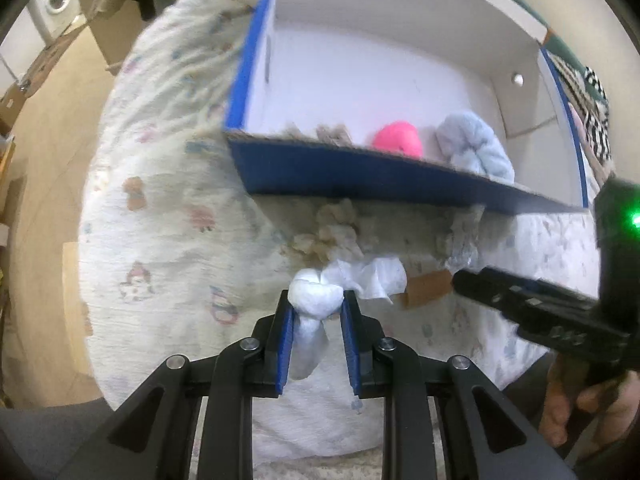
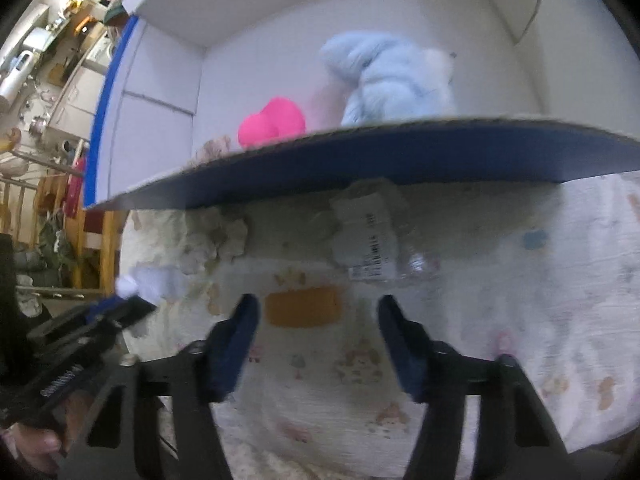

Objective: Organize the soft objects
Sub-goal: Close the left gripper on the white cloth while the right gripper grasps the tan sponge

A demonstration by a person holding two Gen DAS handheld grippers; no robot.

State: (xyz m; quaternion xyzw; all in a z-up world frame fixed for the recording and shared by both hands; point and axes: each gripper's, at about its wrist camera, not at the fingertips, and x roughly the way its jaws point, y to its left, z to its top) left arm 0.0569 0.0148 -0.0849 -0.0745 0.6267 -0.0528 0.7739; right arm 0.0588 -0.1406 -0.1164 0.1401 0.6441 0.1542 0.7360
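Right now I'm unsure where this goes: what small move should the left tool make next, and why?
Probably lift the white soft bundle held in the left tool over the near wall of the blue box; the pink ball and blue cloth already lie inside.

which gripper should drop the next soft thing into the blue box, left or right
Left, probably. The left gripper already pinches the white soft bundle, facing the blue box. The right gripper is open and holds nothing.

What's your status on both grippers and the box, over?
Left gripper shut on white cloth bundle. Right gripper open, empty, orange sponge ahead. Box holds pink ball, blue plush; its near wall stands between.
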